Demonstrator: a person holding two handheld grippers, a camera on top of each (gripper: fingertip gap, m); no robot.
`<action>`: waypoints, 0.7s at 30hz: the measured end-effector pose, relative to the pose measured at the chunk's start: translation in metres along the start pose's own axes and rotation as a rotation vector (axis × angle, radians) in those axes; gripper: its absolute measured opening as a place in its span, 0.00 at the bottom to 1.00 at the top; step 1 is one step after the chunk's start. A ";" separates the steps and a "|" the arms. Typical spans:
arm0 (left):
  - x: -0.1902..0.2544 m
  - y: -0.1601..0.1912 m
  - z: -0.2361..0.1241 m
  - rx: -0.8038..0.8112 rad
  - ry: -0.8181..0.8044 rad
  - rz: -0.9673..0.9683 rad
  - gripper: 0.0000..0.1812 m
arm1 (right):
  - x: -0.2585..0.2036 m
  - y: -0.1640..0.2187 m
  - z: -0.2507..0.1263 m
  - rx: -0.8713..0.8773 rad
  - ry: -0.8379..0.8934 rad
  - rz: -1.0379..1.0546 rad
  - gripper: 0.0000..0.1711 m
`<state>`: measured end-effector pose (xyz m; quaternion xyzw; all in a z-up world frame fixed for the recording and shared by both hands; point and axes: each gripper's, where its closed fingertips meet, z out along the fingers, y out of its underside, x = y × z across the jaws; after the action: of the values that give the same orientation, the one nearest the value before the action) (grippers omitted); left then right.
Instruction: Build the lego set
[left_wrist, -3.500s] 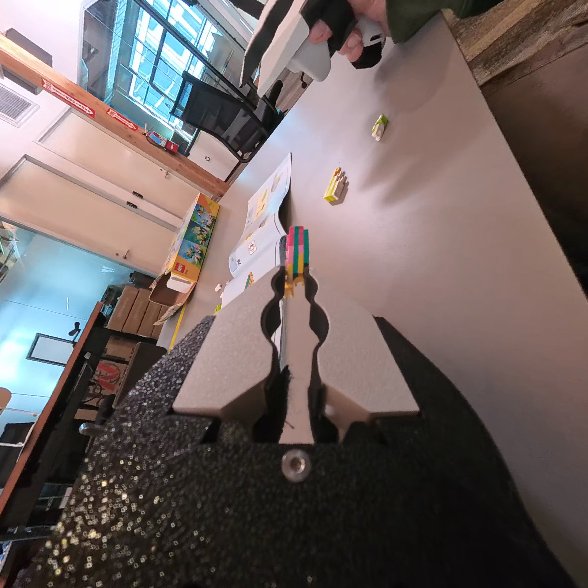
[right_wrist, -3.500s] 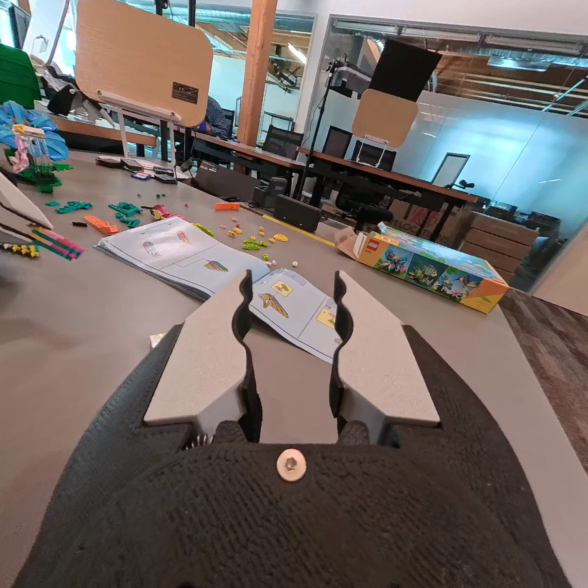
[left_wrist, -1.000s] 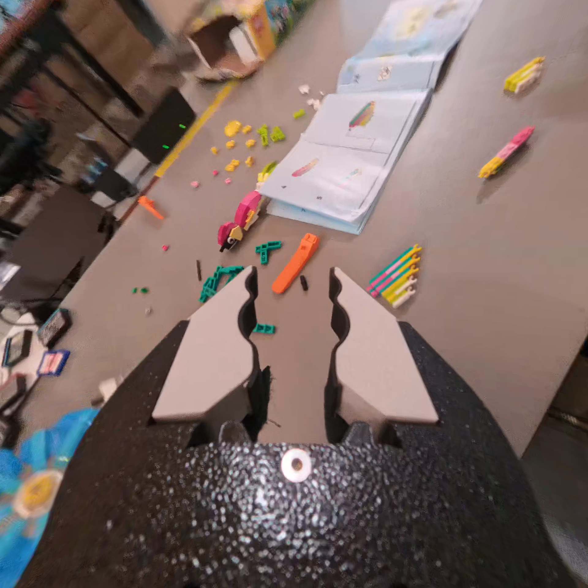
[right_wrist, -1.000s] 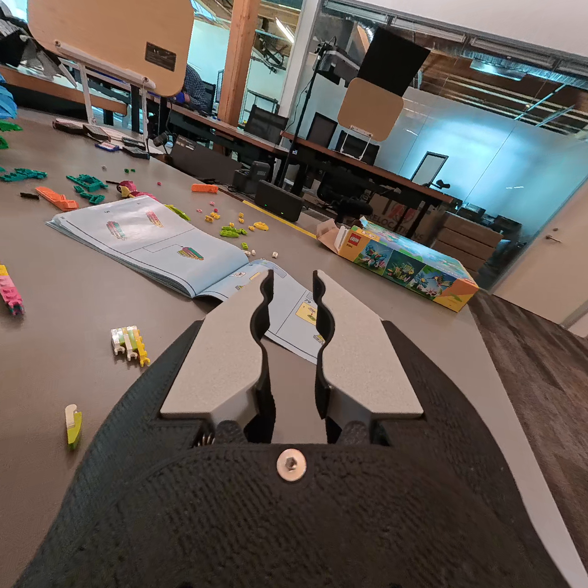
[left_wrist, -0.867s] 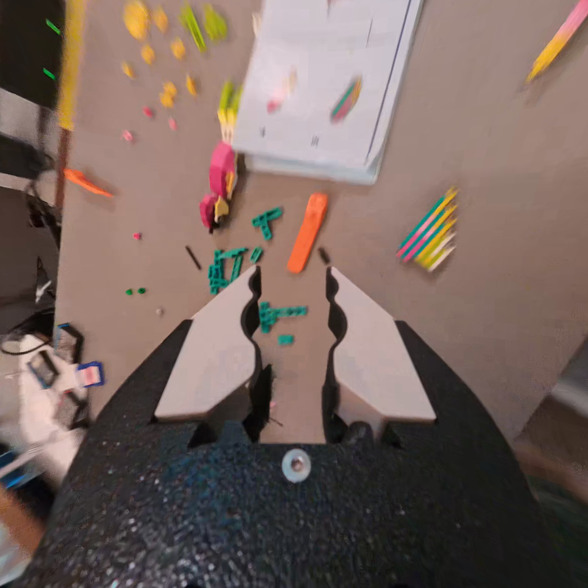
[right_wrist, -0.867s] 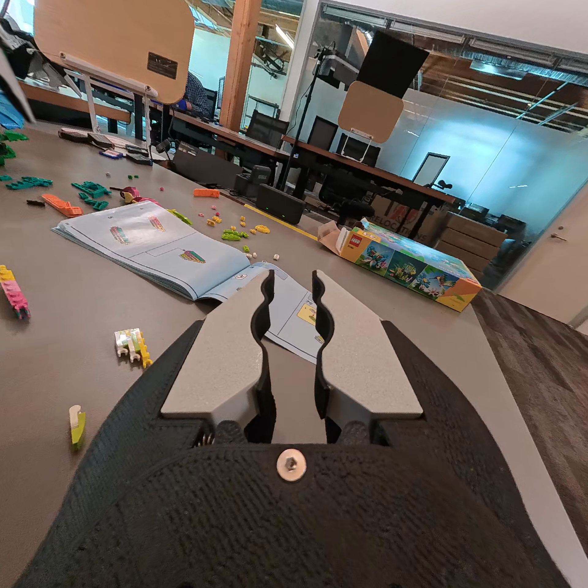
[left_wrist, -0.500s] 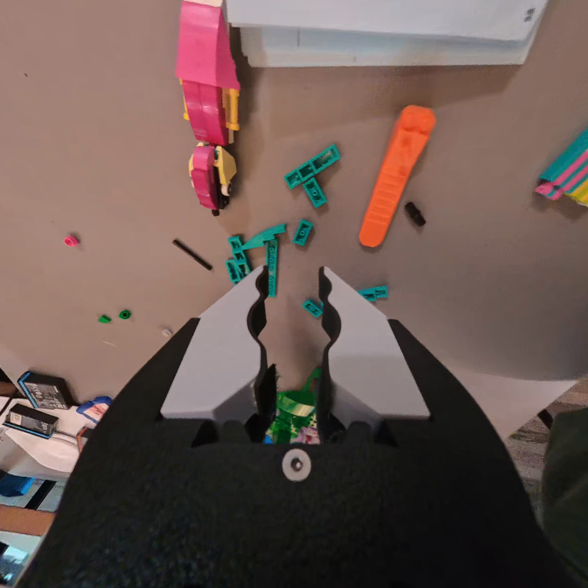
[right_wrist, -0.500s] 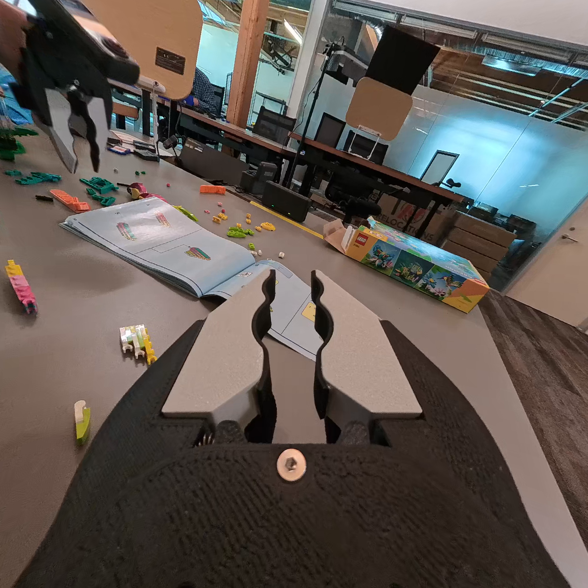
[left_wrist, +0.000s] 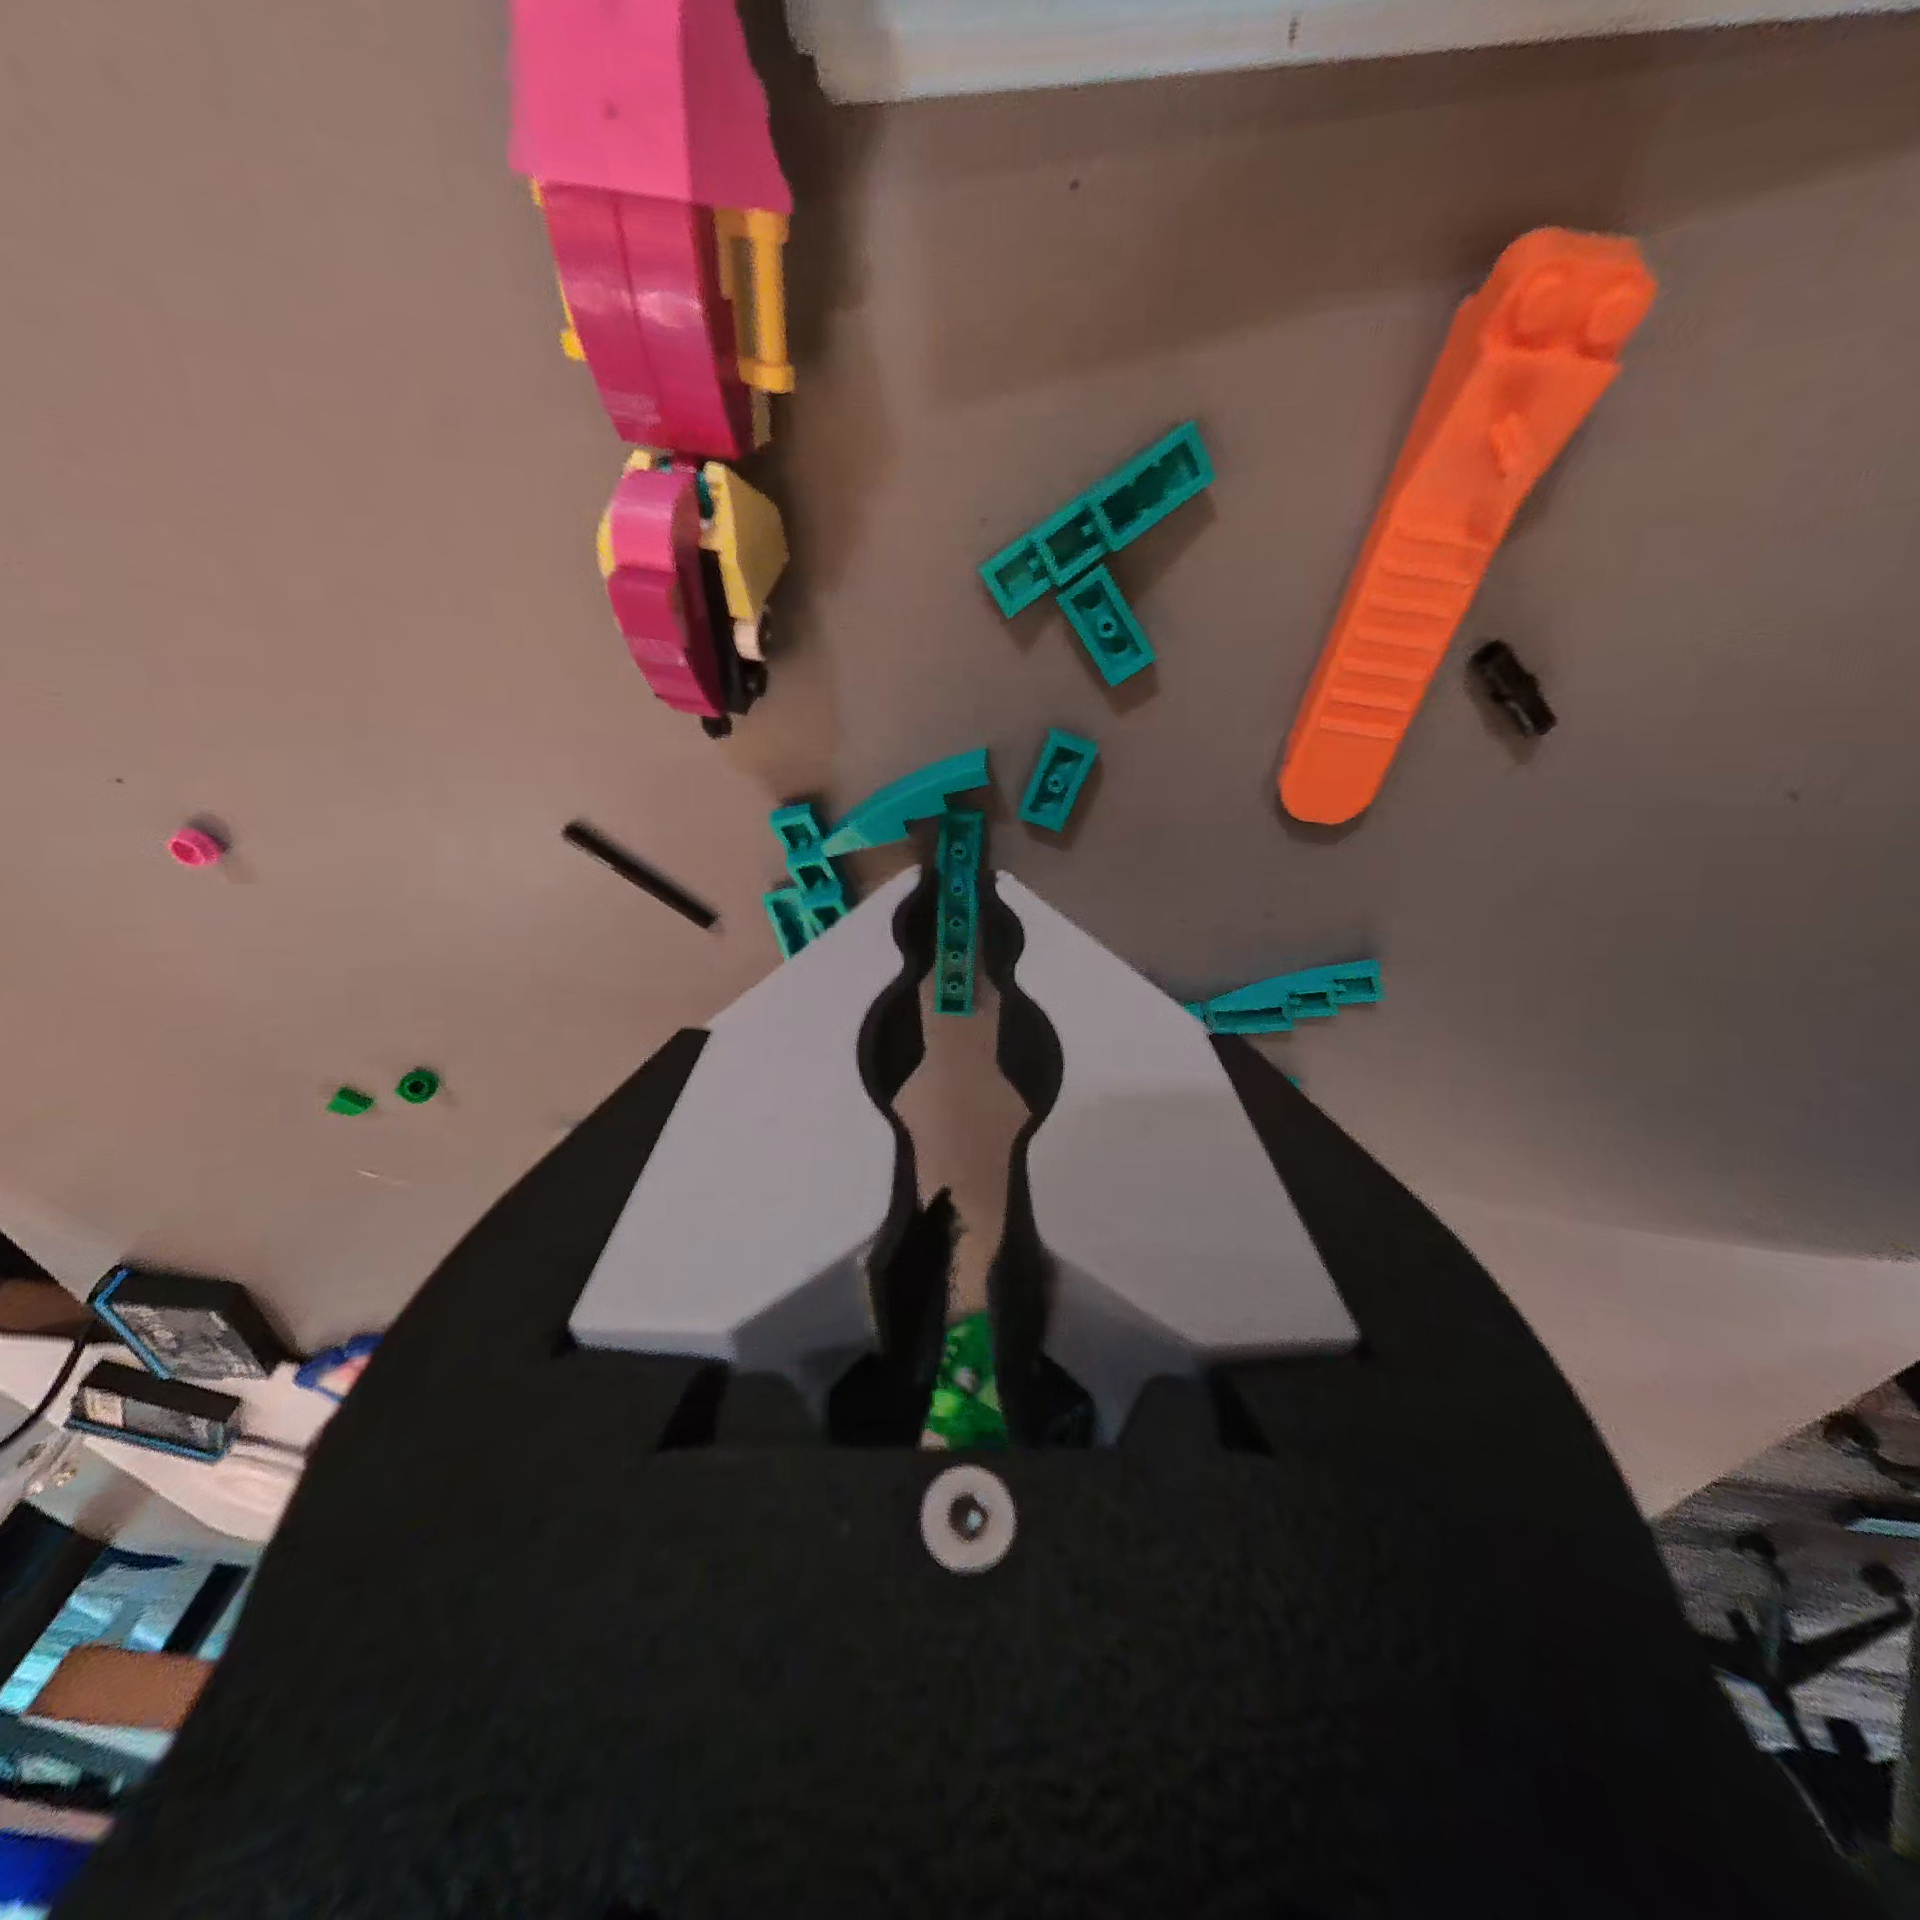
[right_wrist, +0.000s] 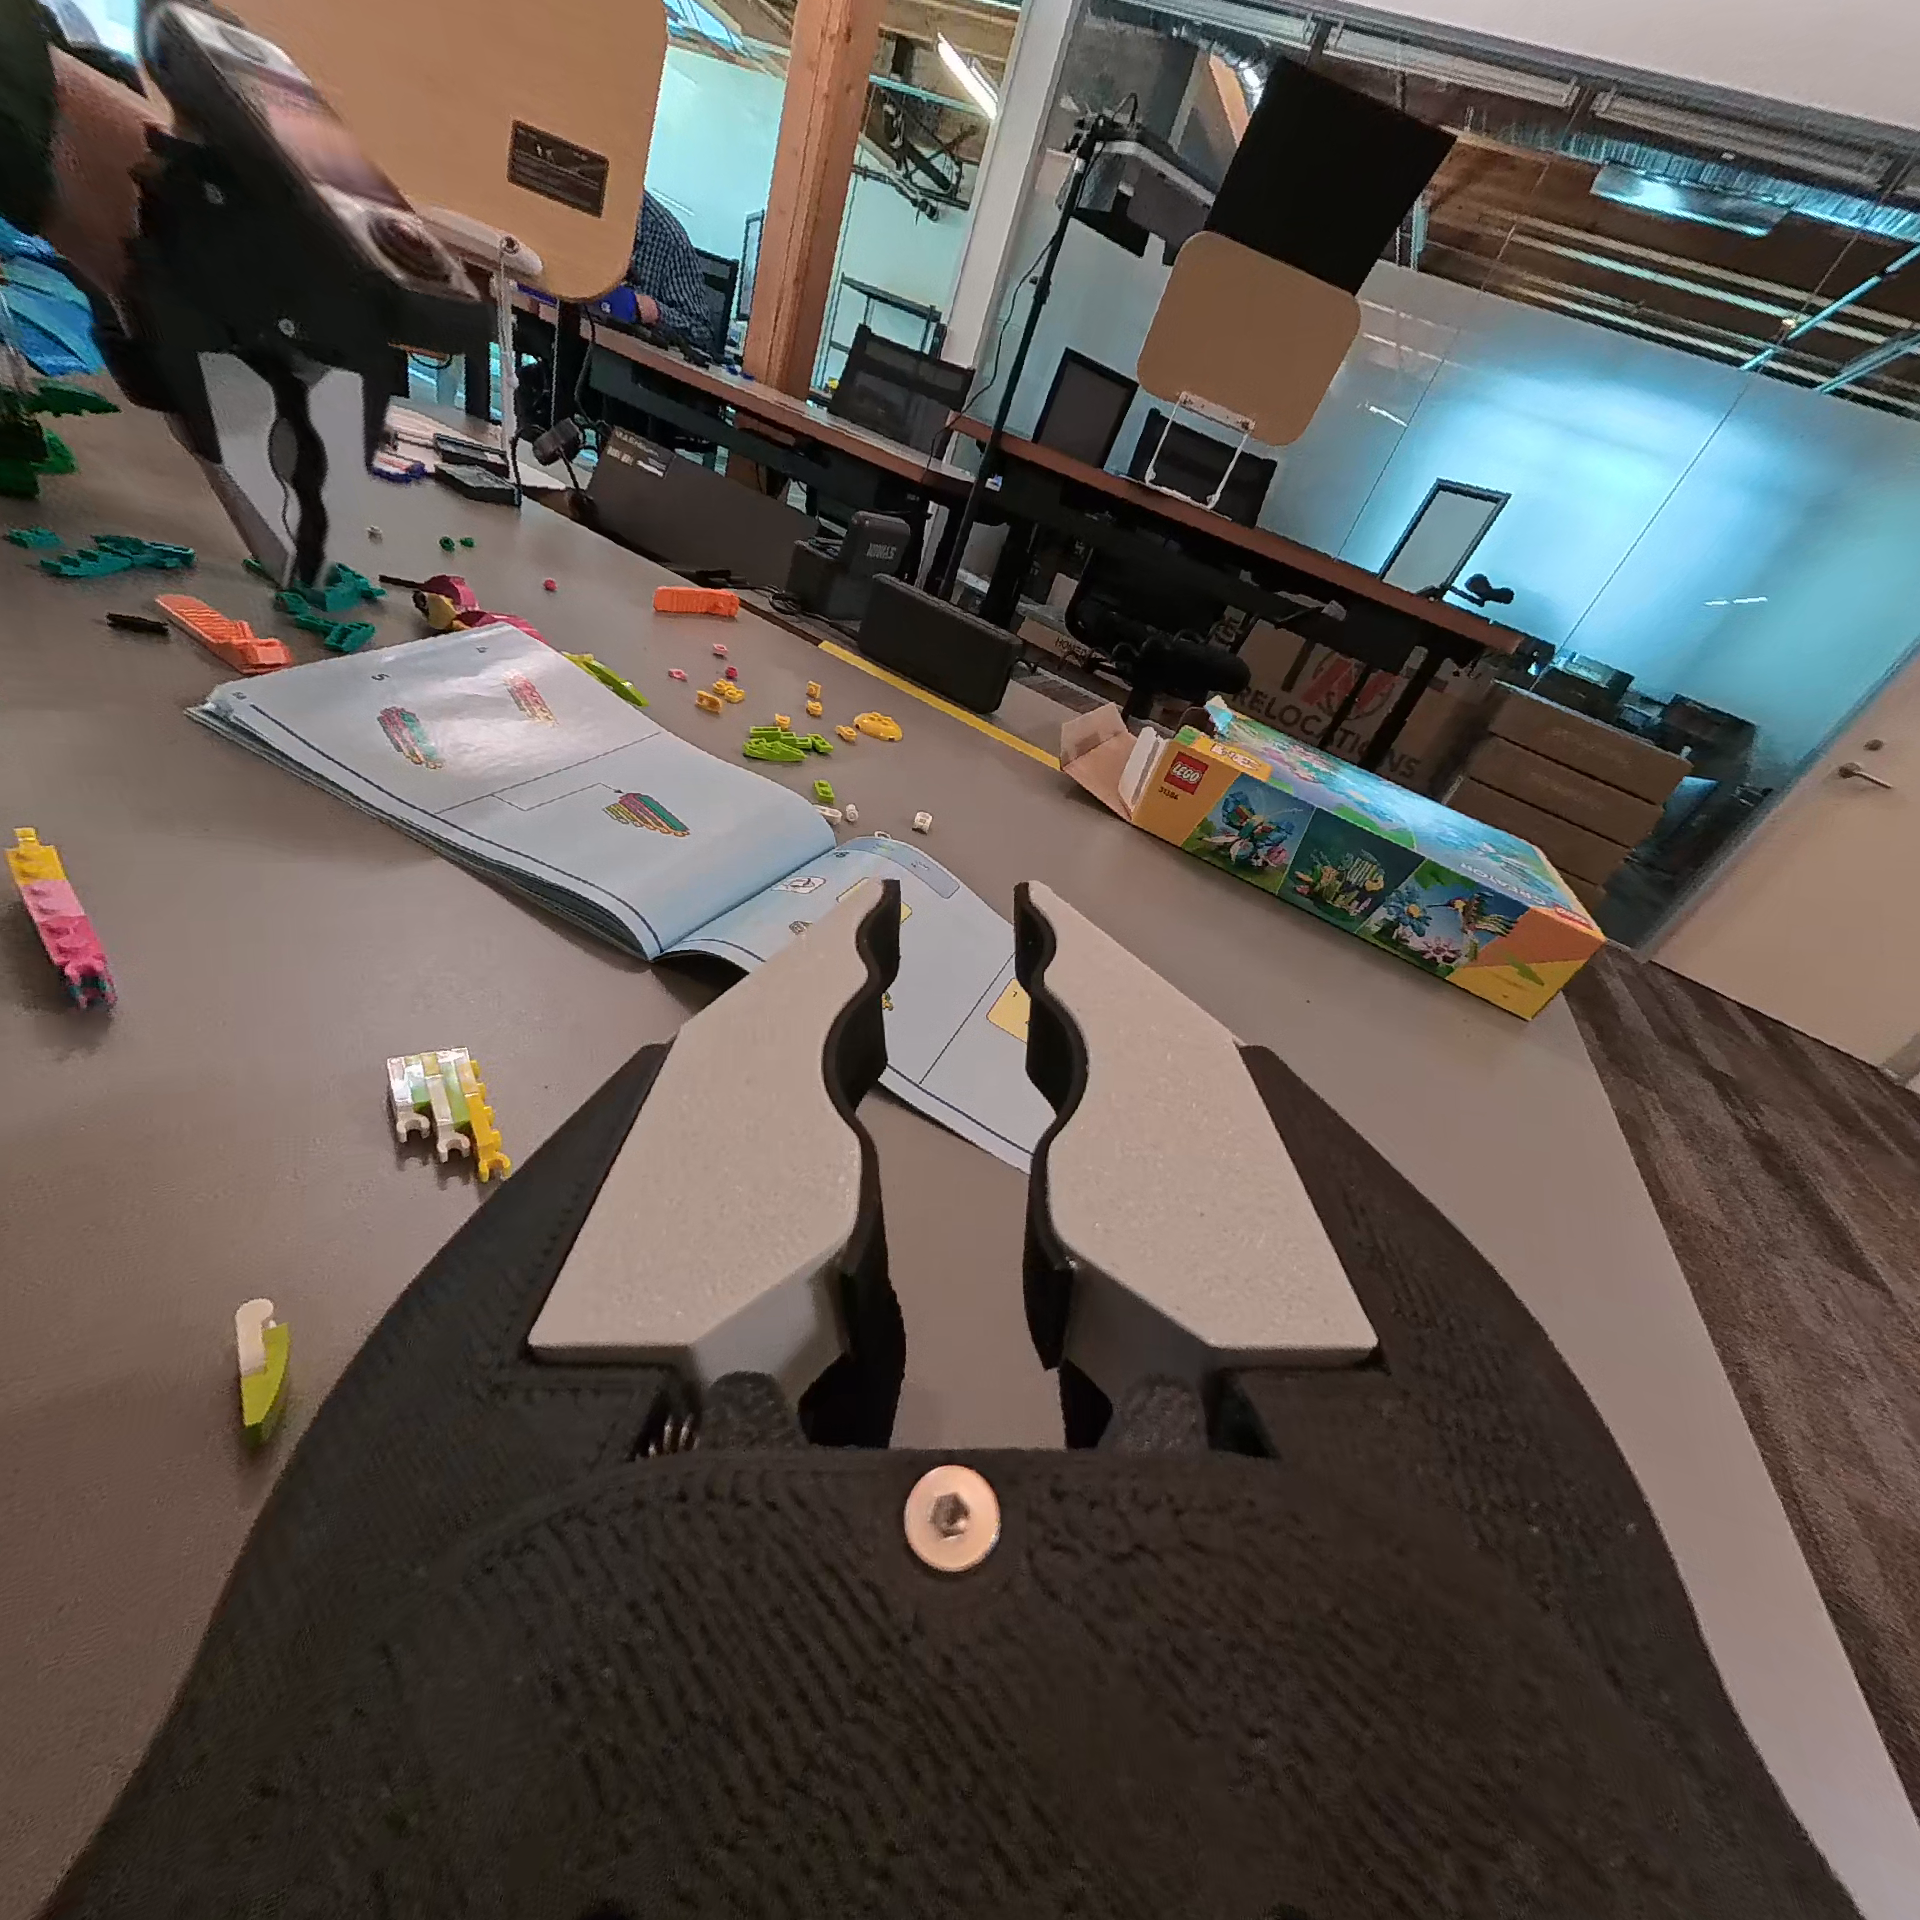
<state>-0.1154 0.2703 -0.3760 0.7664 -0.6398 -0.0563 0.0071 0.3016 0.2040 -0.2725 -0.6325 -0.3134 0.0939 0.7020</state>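
left wrist view: left gripper (left_wrist: 958, 883) points straight down at the table (left_wrist: 312, 623), jaws apart by a narrow gap, gripping nothing.
left of tips: black rod (left_wrist: 639, 875), then a clump of teal bits (left_wrist: 805, 883) touching the left finger's edge.
between tips: long teal plate (left_wrist: 958, 914), flat on the table, its long axis running along the fingers, so the jaws would close across its narrow width.
right of tips: teal wedge (left_wrist: 1294, 1000) just beside the right finger; orange separator (left_wrist: 1455, 520) well apart.
ahead of tips: pink bird body (left_wrist: 665, 343), not touched.
right wrist view: right gripper (right_wrist: 956, 914) jaws apart, empty, over the booklet (right_wrist: 499, 769), far from the teal pile.
nearer gripper: left, by a wide margin.
next move, my guess: squeeze shut on the plate, then lift.
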 end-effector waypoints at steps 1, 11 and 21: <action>0.000 0.003 -0.003 -0.014 -0.024 -0.021 0.03 | 0.000 0.000 0.000 0.002 0.003 -0.002 0.12; 0.165 -0.185 -0.247 1.683 -0.045 0.138 0.02 | -0.095 -0.088 -0.001 0.171 -0.479 0.169 0.16; 0.229 -0.221 -0.249 2.086 0.385 0.171 0.02 | -0.151 -0.141 -0.030 0.169 -0.788 0.237 0.14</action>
<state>0.1647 0.0707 -0.1642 0.3421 -0.4113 0.6428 -0.5482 0.1625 0.0738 -0.1879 -0.5201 -0.4742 0.4343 0.5622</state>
